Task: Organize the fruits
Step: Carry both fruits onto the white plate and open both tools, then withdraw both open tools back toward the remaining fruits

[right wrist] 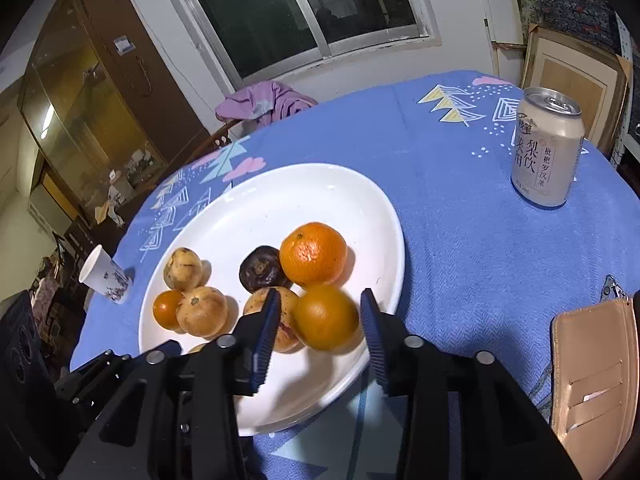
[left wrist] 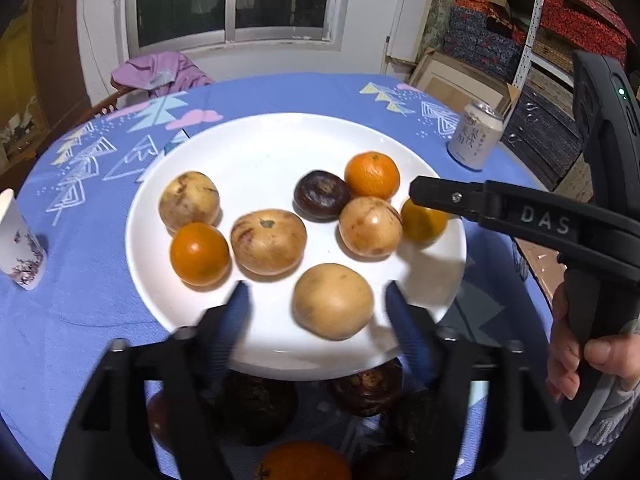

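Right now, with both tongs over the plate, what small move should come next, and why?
Probably lift the left tongs back: they stand open around a tan fruit already resting on the white plate, pads clear of it.

We face a dark sliding window (right wrist: 304,12) set in a white wall (left wrist: 280,60), with a glass-fronted wooden cabinet (right wrist: 92,92) left and stacked patterned boxes (left wrist: 500,36) right.

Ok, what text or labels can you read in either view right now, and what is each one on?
"DAS": on the arm of the right claw, seen from the left wrist view.
"梨饮" with smaller "枇杷罗汉果": on the drink can.
Other print on the can: too small to read.
Paper cup: floral print only, no words.
Sticker on the cabinet: too blurred.
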A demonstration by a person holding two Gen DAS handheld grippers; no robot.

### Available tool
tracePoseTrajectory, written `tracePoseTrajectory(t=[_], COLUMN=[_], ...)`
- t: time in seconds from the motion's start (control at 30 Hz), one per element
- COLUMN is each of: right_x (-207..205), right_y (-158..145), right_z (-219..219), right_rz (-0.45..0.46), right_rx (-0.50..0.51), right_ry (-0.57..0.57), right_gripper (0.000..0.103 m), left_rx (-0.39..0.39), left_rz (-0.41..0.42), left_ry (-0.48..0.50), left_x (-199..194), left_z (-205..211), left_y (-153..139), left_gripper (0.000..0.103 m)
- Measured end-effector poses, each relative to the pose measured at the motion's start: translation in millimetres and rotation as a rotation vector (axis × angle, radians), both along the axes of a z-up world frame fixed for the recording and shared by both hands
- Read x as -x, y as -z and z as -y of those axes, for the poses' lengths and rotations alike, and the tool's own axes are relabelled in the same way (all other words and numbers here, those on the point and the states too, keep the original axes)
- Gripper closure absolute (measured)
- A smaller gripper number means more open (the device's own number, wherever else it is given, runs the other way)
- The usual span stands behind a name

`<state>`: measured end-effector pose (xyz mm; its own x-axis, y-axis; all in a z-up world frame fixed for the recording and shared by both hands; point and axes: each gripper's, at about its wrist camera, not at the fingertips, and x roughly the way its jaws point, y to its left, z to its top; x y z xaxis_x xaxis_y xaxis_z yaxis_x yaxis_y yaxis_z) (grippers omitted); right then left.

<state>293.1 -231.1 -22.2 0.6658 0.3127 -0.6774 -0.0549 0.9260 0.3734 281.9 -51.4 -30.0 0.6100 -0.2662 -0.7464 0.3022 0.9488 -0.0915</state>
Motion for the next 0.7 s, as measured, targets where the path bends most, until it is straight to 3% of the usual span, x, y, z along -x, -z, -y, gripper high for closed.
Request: tracePoseTrajectory(t=[0.2, 0.23, 0.33, 0.47, 0.57, 0.7], right_x=[9, 12, 30, 64, 99, 144], right_y=[-11, -14, -23, -29, -27, -17], right_z=[1, 3, 8, 7, 7, 14], right_rz=[0.039, 0.048, 0.094, 0.134, 0.168, 0.178], right_rx=[-0.022, -0.031, -0.057, -0.034, 0.002, -0.004], right_ry=[-0.006, -0.006, 0.004, -0.018, -0.02, 0.002], right_gripper=[0.058, 0.056, 0.038, 0.037, 0.027, 0.023], left_rx=[-0.009, -0.014, -0.012, 0.019, 0.05, 0.066], left_rz=[0.022, 0.032, 0.071, 0.115, 0.088, 0.042], left_ry=[0.003, 0.001, -0.036, -0.126, -0.182, -0.237], left_x=[5, 7, 17, 39, 61, 94], left_z=[-1, -3, -20, -59, -87, -110], left_y=[-7, -9, -18, -29, -22, -6], left_gripper=[0.023, 0.023, 0.017, 0.009, 0.008, 0.008])
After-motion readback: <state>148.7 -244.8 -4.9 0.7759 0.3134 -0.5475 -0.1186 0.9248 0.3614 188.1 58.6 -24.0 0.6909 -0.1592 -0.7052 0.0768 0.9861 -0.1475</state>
